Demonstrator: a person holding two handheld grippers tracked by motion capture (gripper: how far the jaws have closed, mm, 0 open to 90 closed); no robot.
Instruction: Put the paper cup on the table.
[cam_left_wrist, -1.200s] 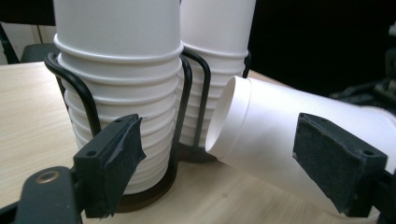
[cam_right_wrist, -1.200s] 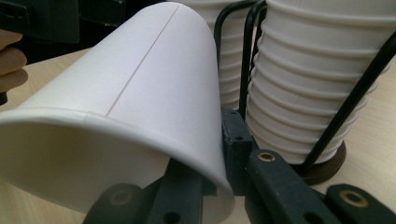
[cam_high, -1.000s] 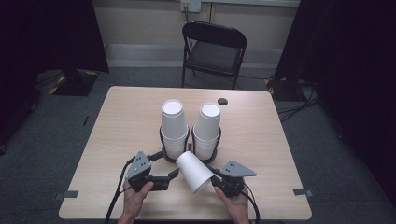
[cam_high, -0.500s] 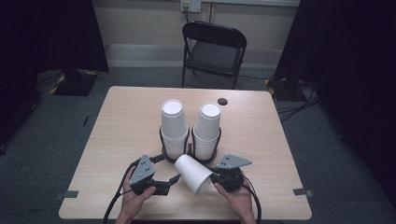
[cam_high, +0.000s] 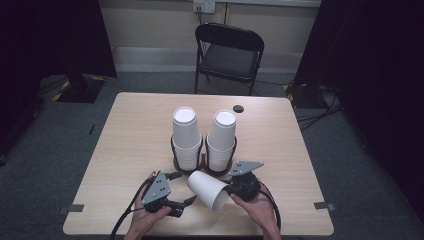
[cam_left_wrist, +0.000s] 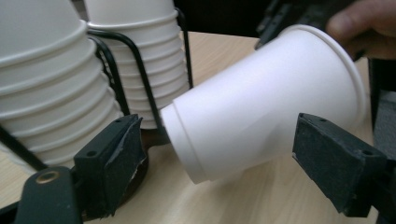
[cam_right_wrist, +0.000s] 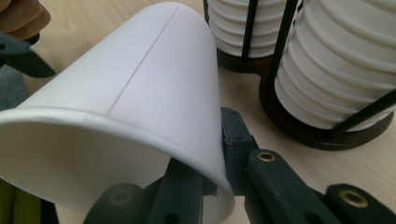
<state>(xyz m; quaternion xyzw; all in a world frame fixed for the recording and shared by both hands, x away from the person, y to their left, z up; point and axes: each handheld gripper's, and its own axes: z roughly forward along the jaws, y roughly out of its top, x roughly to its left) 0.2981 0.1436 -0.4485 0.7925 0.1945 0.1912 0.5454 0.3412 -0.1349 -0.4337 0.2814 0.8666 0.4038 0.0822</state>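
A loose white paper cup (cam_high: 207, 190) lies tilted on its side just above the table's near edge, base toward the stacks. My right gripper (cam_high: 228, 192) is shut on its rim (cam_right_wrist: 140, 126), with one finger (cam_right_wrist: 238, 140) outside the wall and the other inside the mouth. My left gripper (cam_high: 184, 189) faces the cup's base from the left. In the left gripper view its jaws stand open on either side of the cup (cam_left_wrist: 261, 107), pads clear of it. Two tall stacks of white cups (cam_high: 185, 132) (cam_high: 222, 135) stand in black wire holders (cam_high: 176, 152) just behind.
The holders' dark bases (cam_right_wrist: 299, 130) sit close to the held cup. A small dark disc (cam_high: 238, 108) lies on the wooden table (cam_high: 130, 135) at the back. A black folding chair (cam_high: 227, 50) stands beyond the far edge. Cables trail from both grippers toward the person.
The right gripper has risen a little with the cup still pinched at the rim. The left gripper has stayed about where it was.
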